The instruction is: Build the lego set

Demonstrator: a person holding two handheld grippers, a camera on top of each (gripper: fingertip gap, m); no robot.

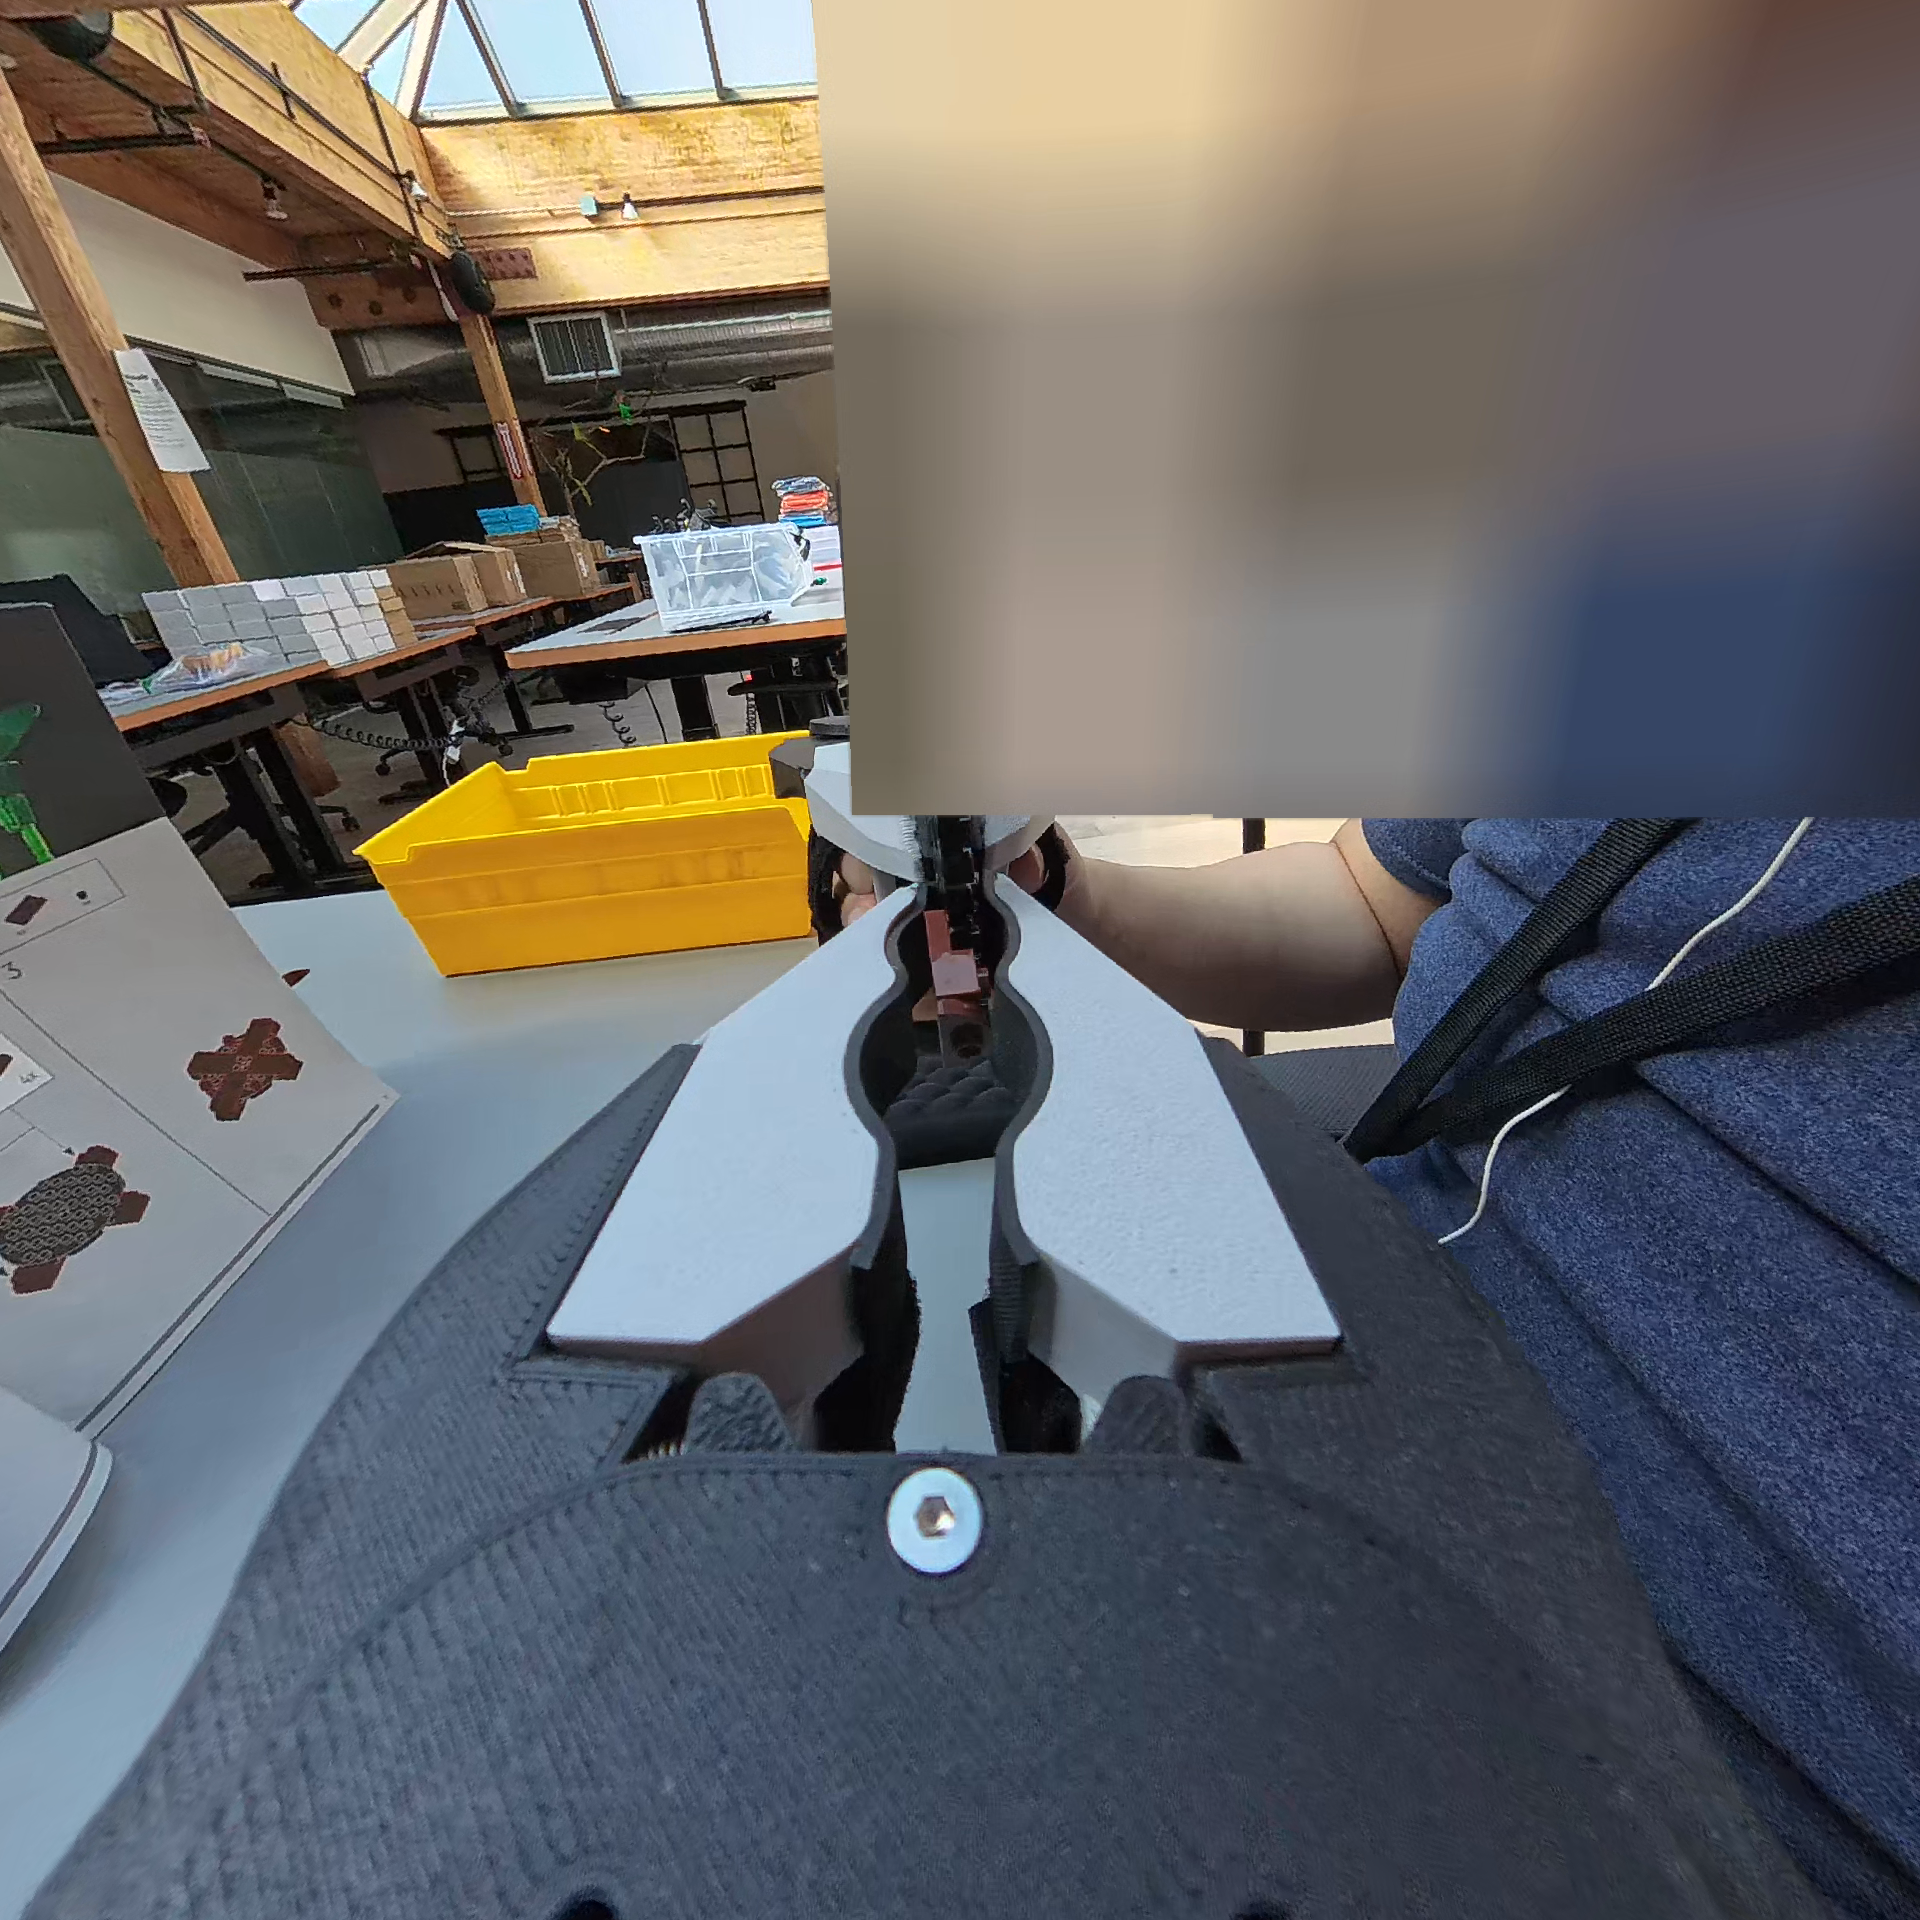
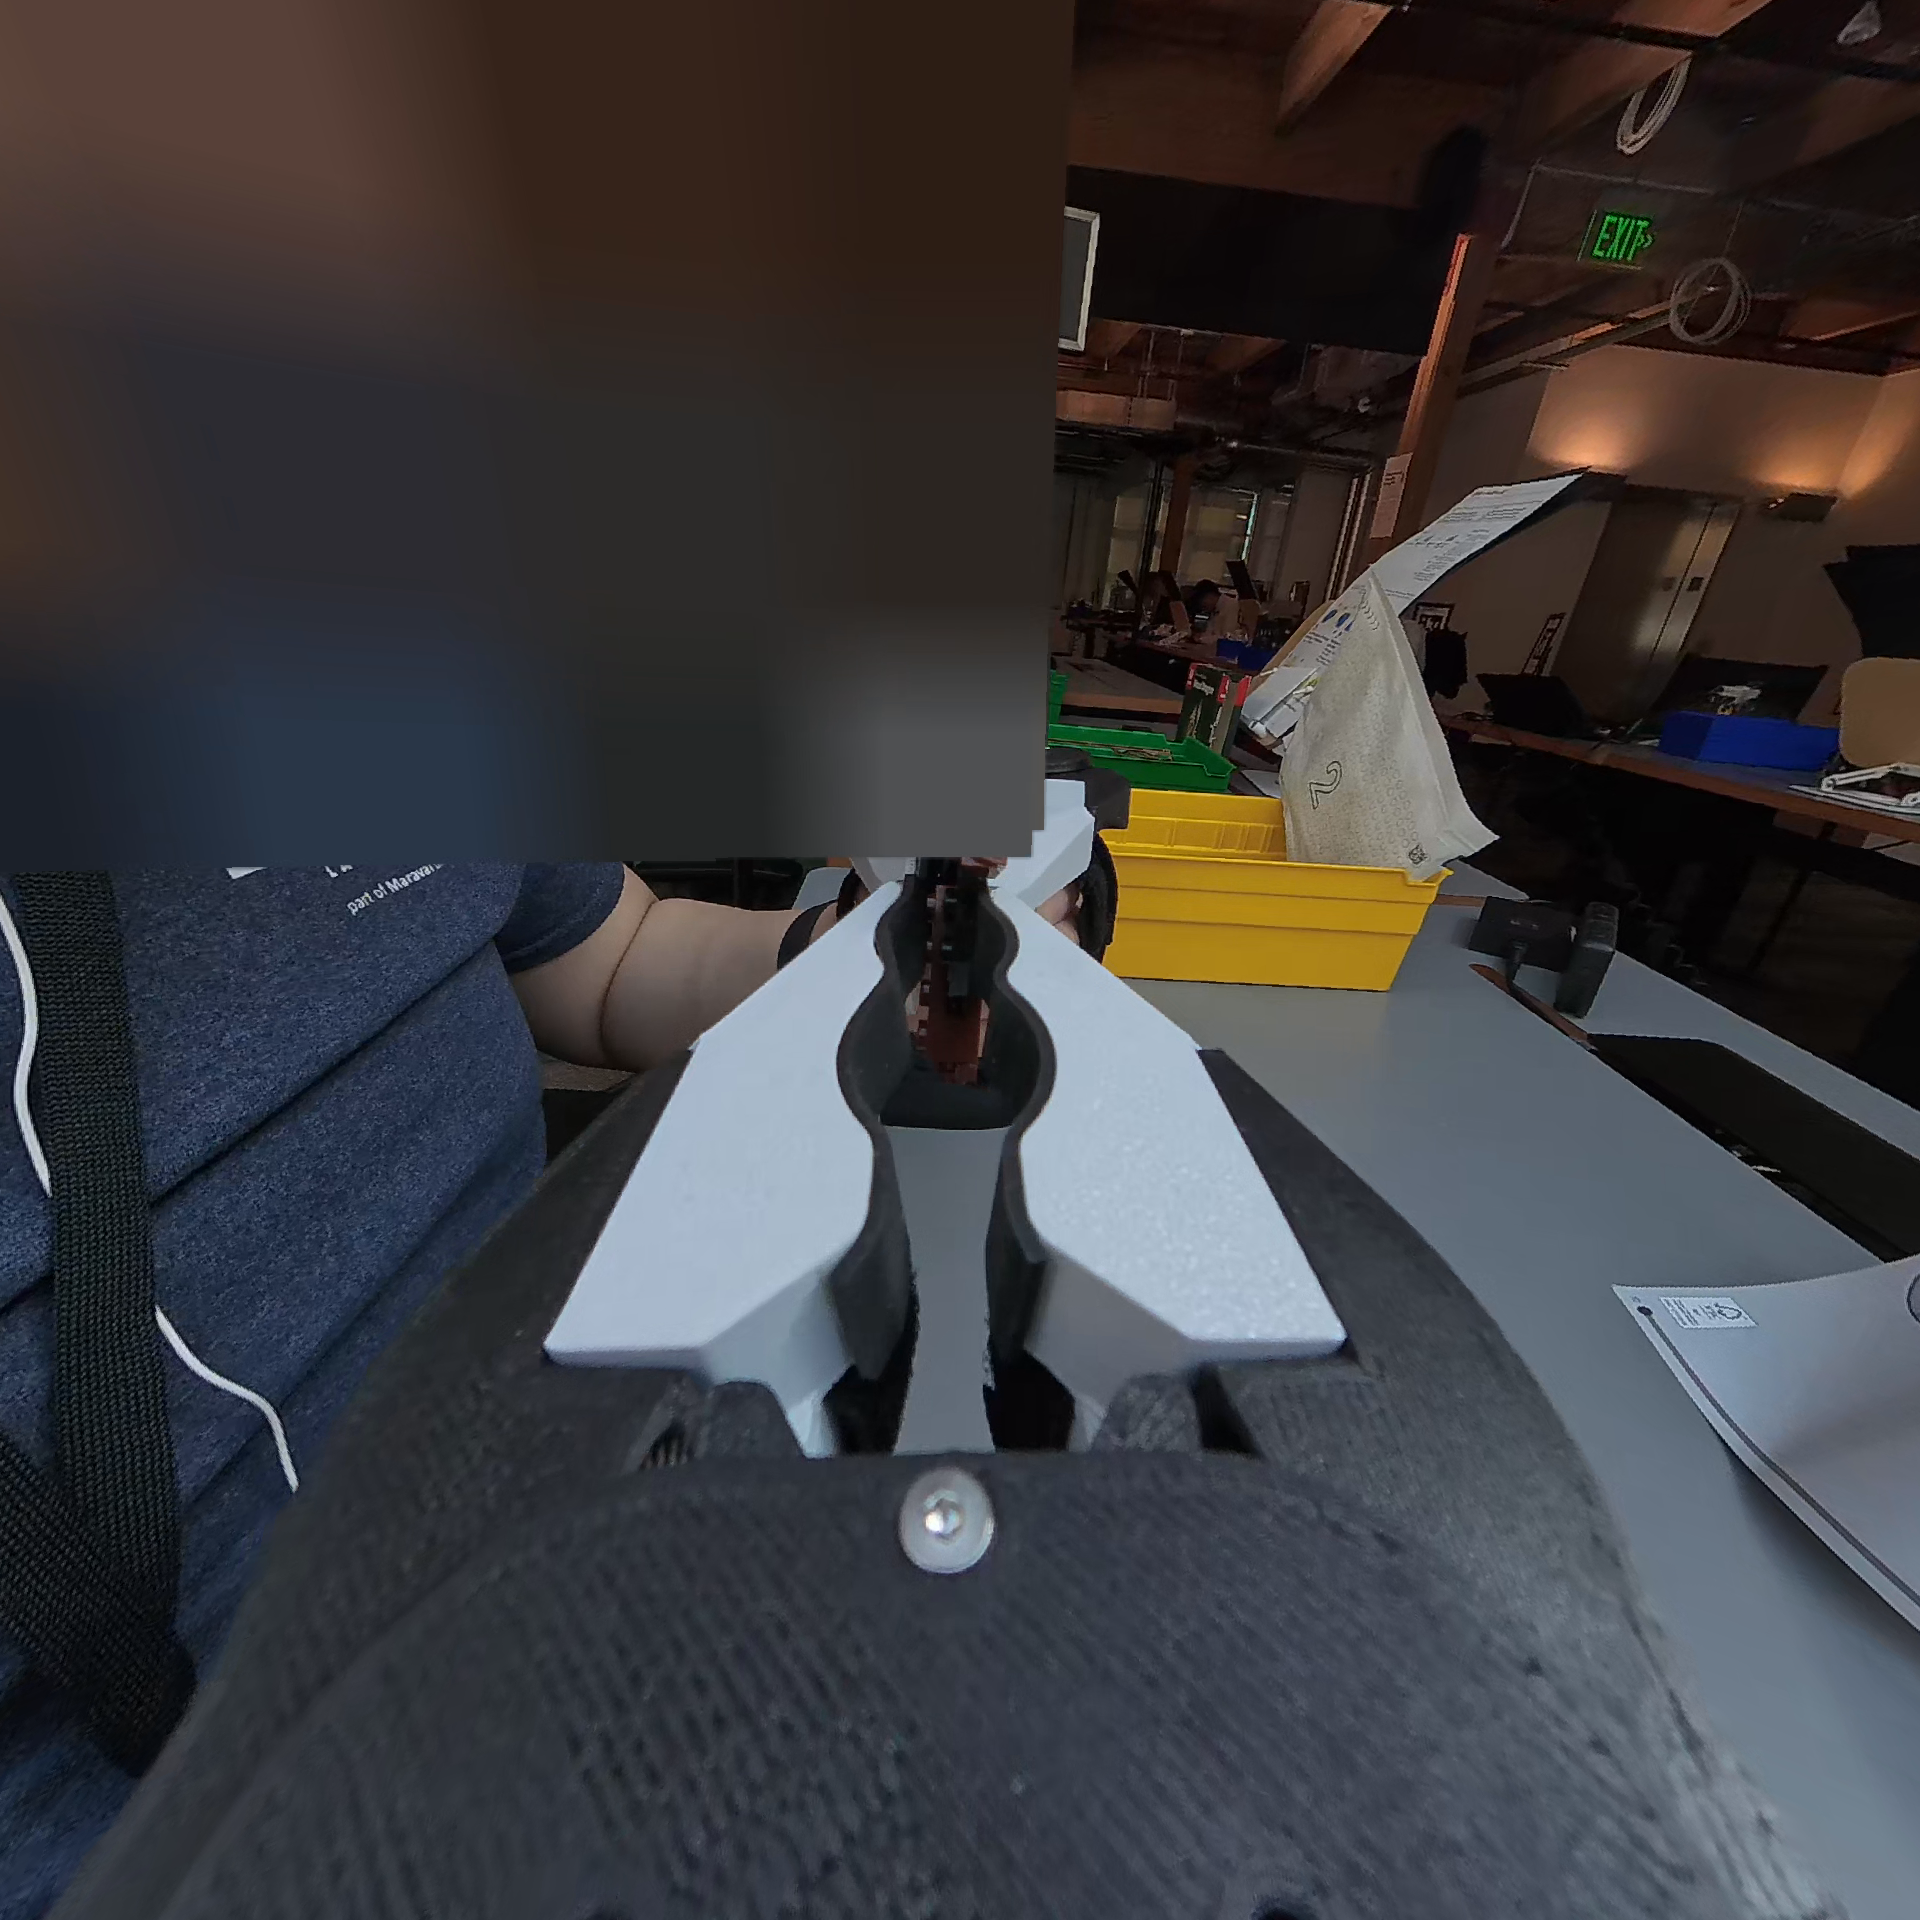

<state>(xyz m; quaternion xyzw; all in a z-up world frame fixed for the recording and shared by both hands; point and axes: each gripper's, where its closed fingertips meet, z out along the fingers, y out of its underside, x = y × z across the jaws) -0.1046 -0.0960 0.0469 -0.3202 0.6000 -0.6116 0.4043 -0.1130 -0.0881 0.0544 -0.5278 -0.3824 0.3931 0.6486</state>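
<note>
Facing the person across the grey table (image 1: 499, 1049), the left gripper (image 1: 948, 914) has its two grey fingers (image 1: 790, 1122) drawn close, pinching a small lego piece (image 1: 954, 971) of reddish-brown and black bricks between the tips. The piece stands on edge in the narrow gap, held up off the table. Just beyond it the right gripper (image 1: 940, 842) meets it tip to tip, with a hand (image 1: 1044, 868) behind. To the left lies the open manual (image 1: 156, 1101), showing brown and black build steps. A yellow bin (image 1: 592, 852) sits on the table farther back. The person's blue shirt (image 1: 1662, 1299) and black strap (image 1: 1558, 1039) fill the right side.

In the right wrist view, the right gripper (image 2: 948, 909) is likewise pressed nearly together on the same lego piece (image 2: 948, 987), whose brown and black edge runs along the slot between the fingers (image 2: 1132, 1143). The left gripper (image 2: 1039, 842) shows just past the tips, its far end touching the piece. The yellow bin (image 2: 1268, 914) stands to the right with a white numbered bag (image 2: 1371, 769) propped in it. A green bin (image 2: 1143, 758) sits behind. A sheet of paper (image 2: 1787, 1413) lies at the right edge of the table (image 2: 1403, 1122). The blue shirt (image 2: 291, 1091) is on the left.
</note>
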